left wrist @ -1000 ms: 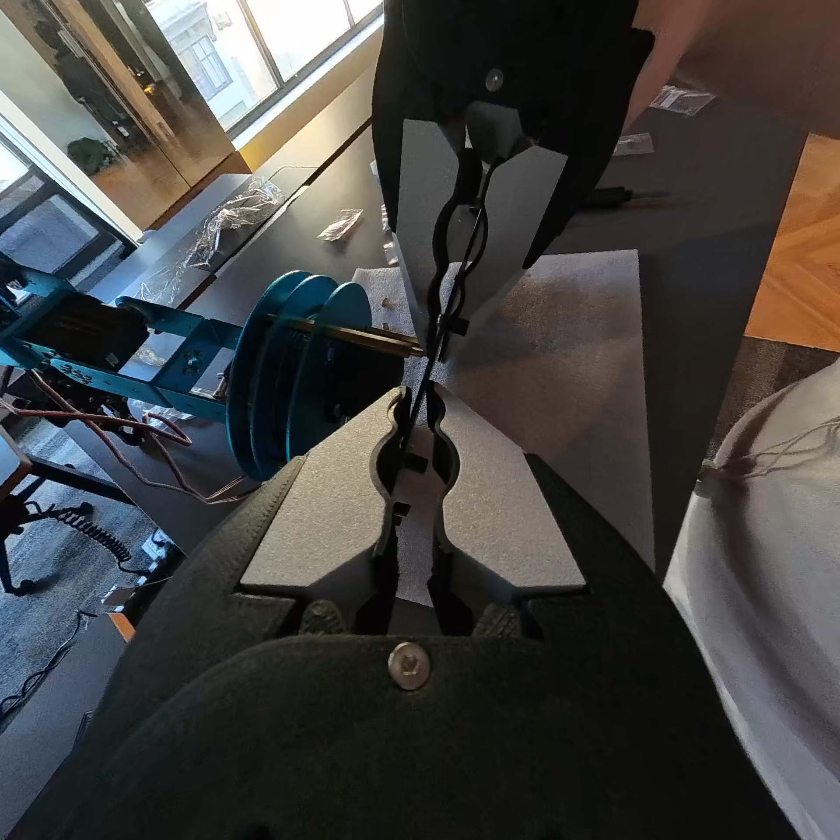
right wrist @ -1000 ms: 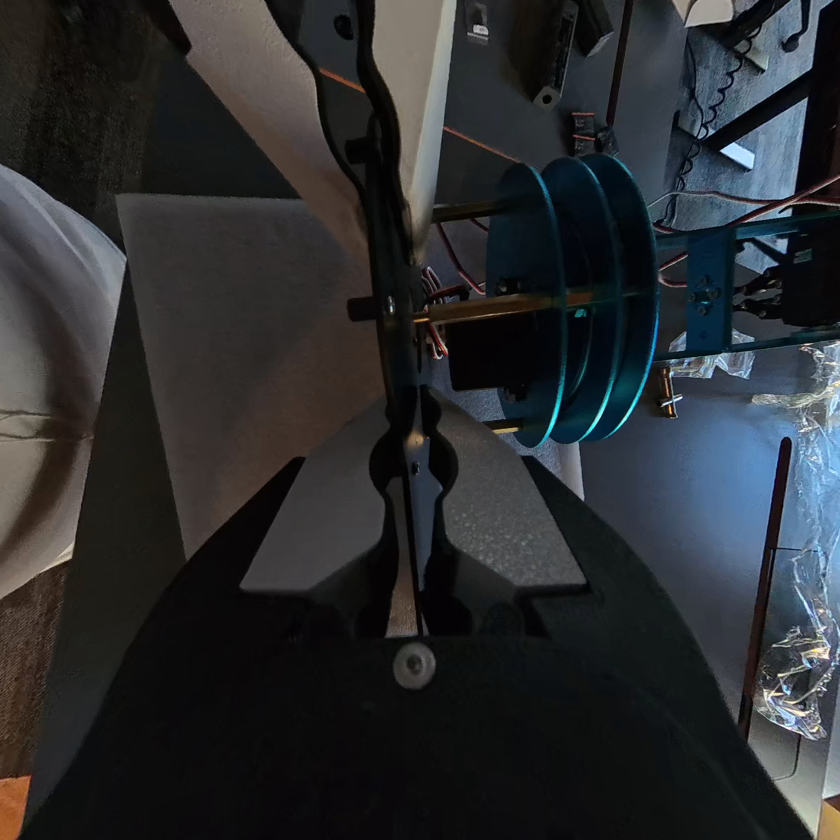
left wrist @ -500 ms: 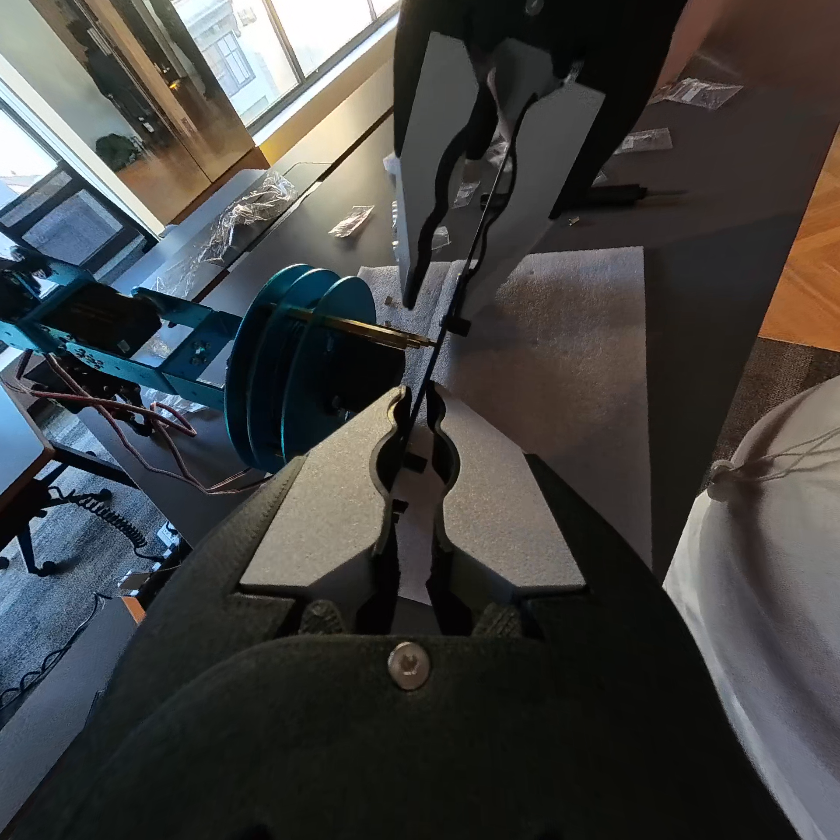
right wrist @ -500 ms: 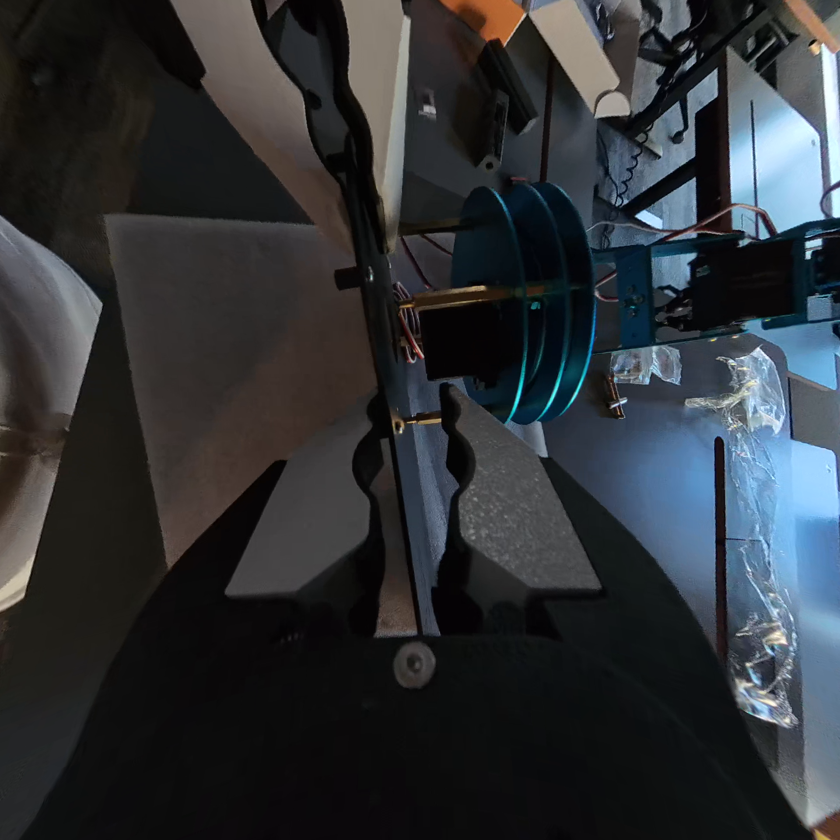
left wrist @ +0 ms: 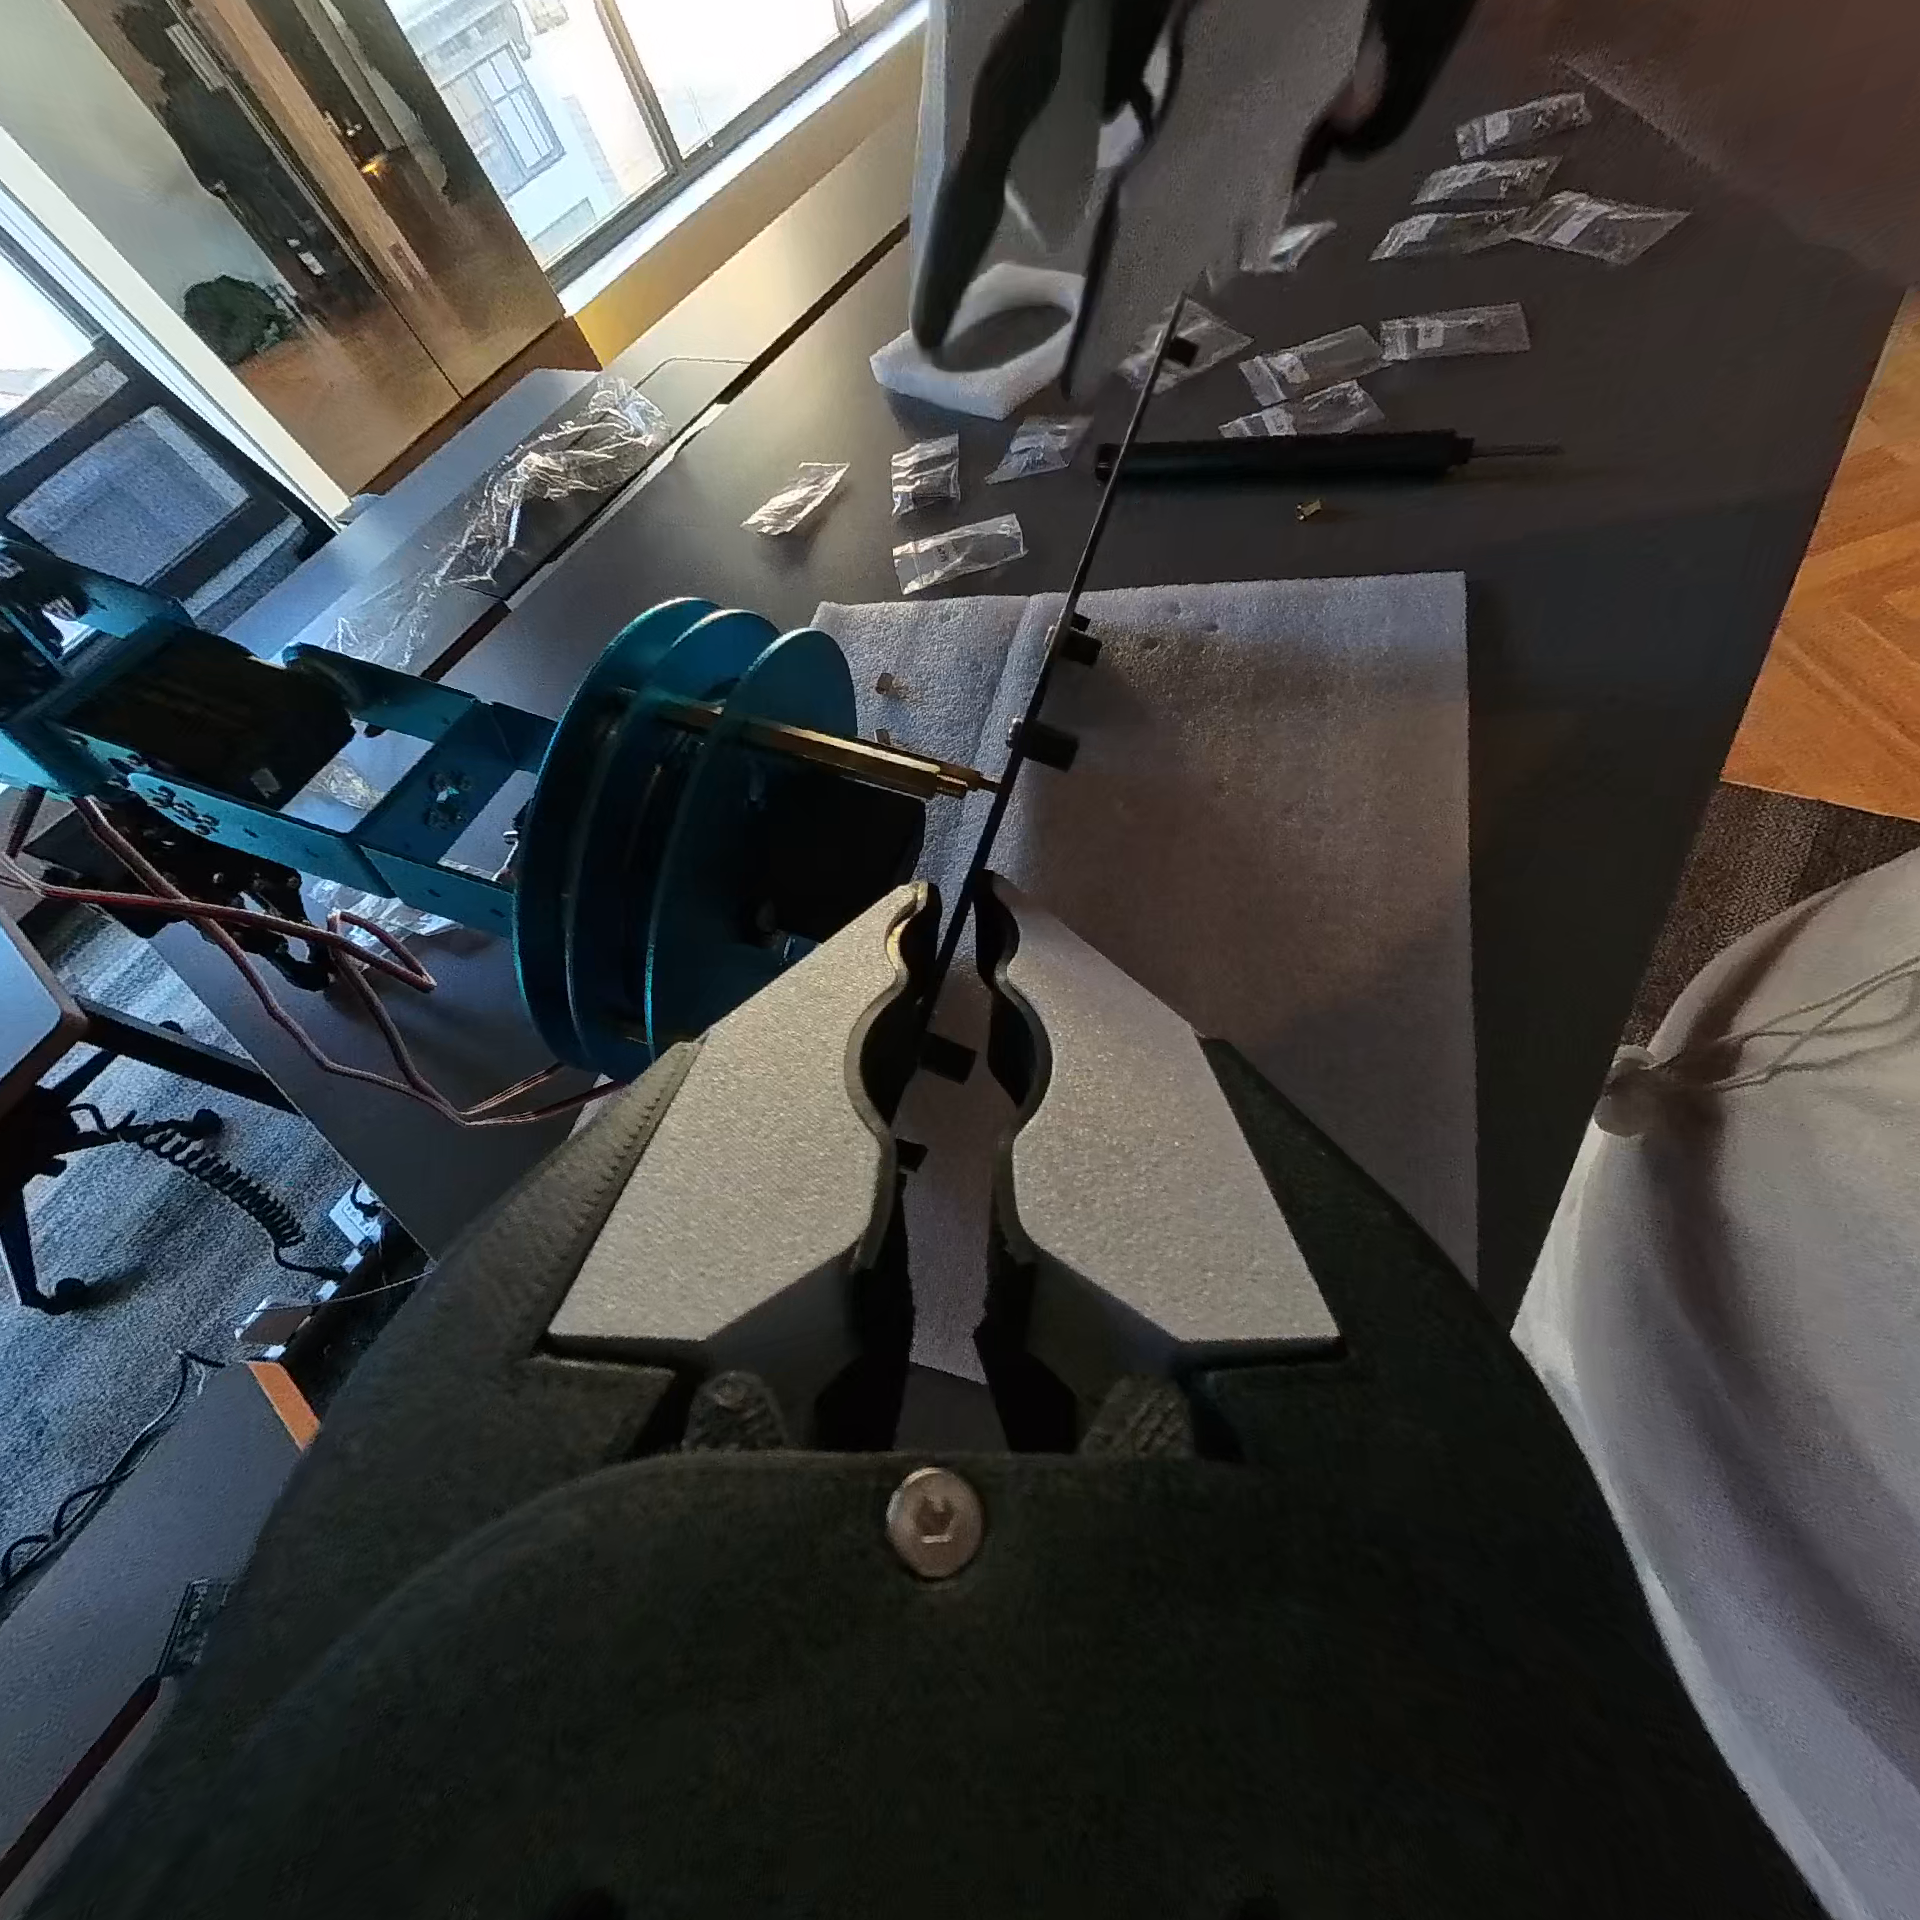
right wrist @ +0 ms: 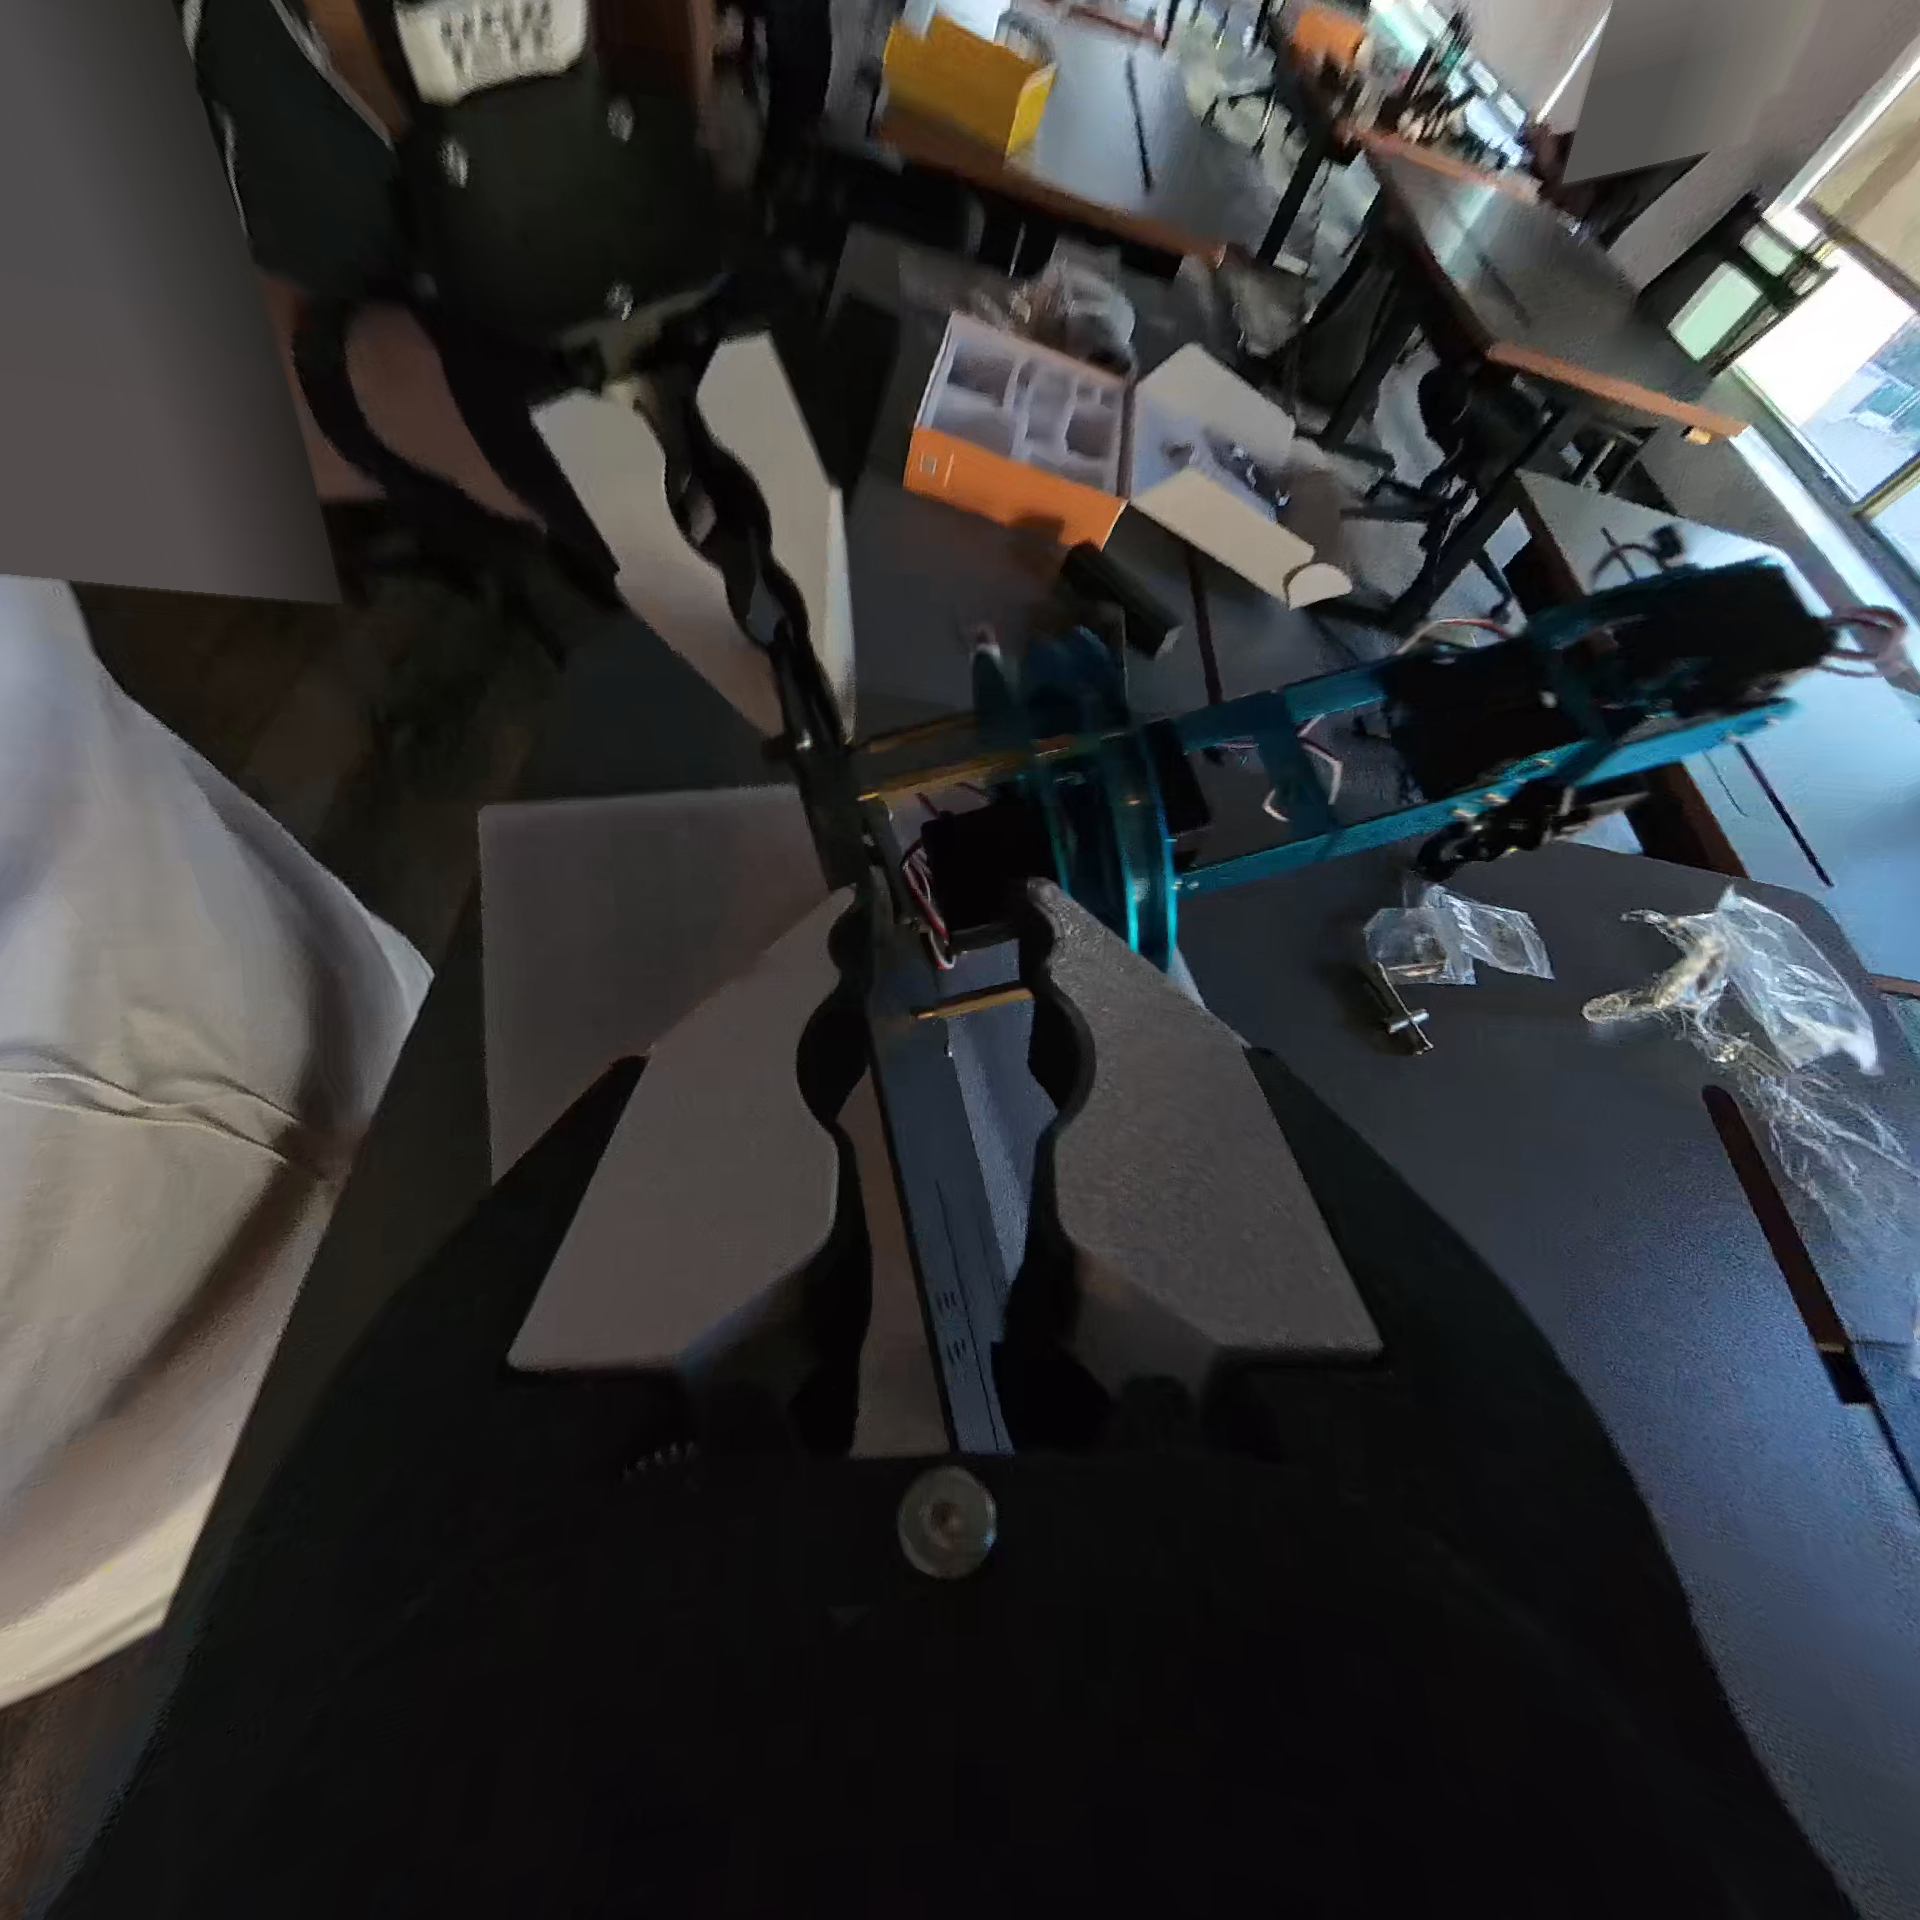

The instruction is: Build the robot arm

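My left gripper (left wrist: pixel 951 906) is shut on the lower edge of a thin black plate (left wrist: pixel 1049 665), seen edge-on and standing over a white foam sheet (left wrist: pixel 1299 831). Brass standoffs (left wrist: pixel 831 753) from a stack of blue discs (left wrist: pixel 665 862) on a blue arm frame meet the plate's left face. My right gripper (right wrist: pixel 940 904) is open; the plate (right wrist: pixel 935 1195) runs through the gap between its jaws, ungripped. In the left wrist view the right gripper (left wrist: pixel 1091 156) is blurred at the top. In the right wrist view the left gripper (right wrist: pixel 805 717) grips the plate's far end.
Small plastic parts bags (left wrist: pixel 1455 197) and a black rod-like tool (left wrist: pixel 1288 457) lie beyond the foam. Crumpled wrap (right wrist: pixel 1745 987) lies right of the blue frame (right wrist: pixel 1455 748). An orange-and-white box (right wrist: pixel 1029 447) sits farther off. A person's white garment (left wrist: pixel 1766 1351) is close by. The left gripper's tips are roughly 9 cm from the right gripper's.
My right gripper went from shut on the plate to open and pulled back along it. My left gripper kept its hold, and the plate stays against the standoffs.
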